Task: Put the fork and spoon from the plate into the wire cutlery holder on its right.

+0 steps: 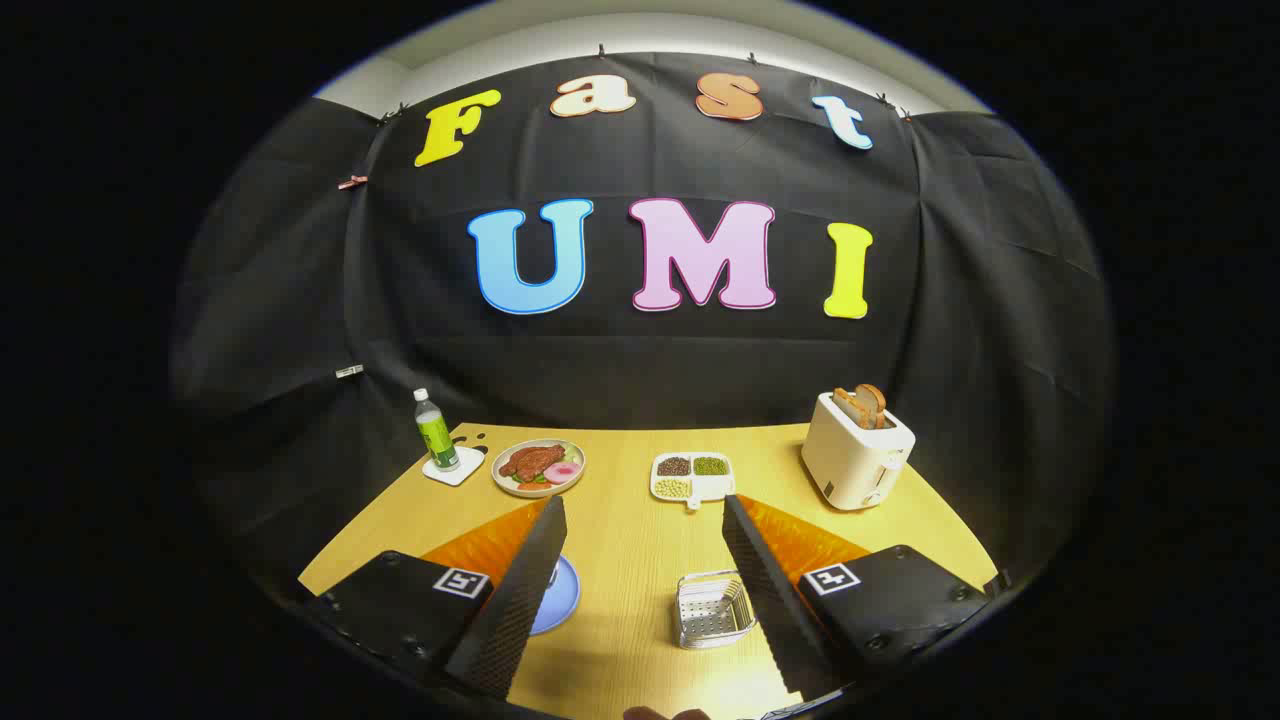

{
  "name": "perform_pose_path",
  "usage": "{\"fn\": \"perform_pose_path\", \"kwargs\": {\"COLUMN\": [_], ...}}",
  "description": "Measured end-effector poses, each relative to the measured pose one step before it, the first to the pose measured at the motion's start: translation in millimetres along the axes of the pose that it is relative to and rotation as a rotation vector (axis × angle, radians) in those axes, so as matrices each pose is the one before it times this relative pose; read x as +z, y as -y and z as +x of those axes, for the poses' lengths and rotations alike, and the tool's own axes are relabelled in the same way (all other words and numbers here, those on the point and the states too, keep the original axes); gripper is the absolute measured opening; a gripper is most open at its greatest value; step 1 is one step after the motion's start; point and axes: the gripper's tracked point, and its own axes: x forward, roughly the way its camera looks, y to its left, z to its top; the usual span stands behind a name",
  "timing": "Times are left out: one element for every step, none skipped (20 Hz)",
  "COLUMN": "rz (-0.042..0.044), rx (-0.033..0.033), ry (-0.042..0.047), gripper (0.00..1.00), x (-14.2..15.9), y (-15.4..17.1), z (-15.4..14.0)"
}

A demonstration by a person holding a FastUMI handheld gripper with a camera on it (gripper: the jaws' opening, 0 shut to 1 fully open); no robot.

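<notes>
A gripper (pixel 640 520) hangs above a pale wooden bench (pixel 630 560), its two fingers (pixel 520 600) spread wide apart with nothing held between them. A blue plate (pixel 560 595) lies on the bench partly hidden behind the left finger; the fork and spoon cannot be made out on the part that shows. To the plate's right, a wire cutlery holder (pixel 712 608) stands on the bench just inside the right finger, its far side tucked behind that finger. Beyond the fingertips, a white divided tray (pixel 692 476) carries three small heaps of beans or grains. To its left sits a plate of meat and vegetables (pixel 538 467), and beside that a green-labelled bottle (pixel 435 430) stands upright on a white coaster (pixel 453 469). At the far right of the bench, a cream toaster (pixel 857 455) holds slices of bread (pixel 862 405) in its slots. Black cloth walls the booth behind.
</notes>
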Motion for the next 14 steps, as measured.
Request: {"fn": "perform_pose_path", "kwargs": {"rz": [-0.00019,0.00025,-0.00051,-0.00052,-0.00147,-0.00239,-0.00249,-0.00149,-0.00144,-0.00161,-0.00241,-0.00180,-0.00010,0.00082], "rx": [0.00421,0.00508,0.00544,0.00580,0.00727,0.00670,0.00565,0.00558,0.00267,0.00333,0.00295,0.00244,0.00118,0.00237], "ry": [-0.00331,-0.00401,-0.00480,-0.00349,-0.00467,-0.00453,-0.00499,-0.00302,-0.00203,-0.00218,-0.00408,-0.00437,-0.00560,-0.00763], "gripper": [0.98,0.98,0.98,0.98,0.98,0.98,0.98,0.98,0.98,0.98,0.98,0.98,0.98,0.98], "x": [-0.70,-1.31,-2.20,-1.23,-1.46,-1.06,-1.72,-1.08,0.16,-0.20,-1.95,-1.51,-1.60,-1.94], "y": [-1.62,-1.35,-1.69,-2.25,-2.10,-1.74,-1.79,-1.16,-0.50,-0.50,-0.74,-0.36,0.28,-0.56], "z": [-0.56,-0.52,-0.45,-0.75,-0.21,0.05,-0.68,-0.77,-0.07,-0.93,-0.34,-0.45,-0.09,-0.26]}}
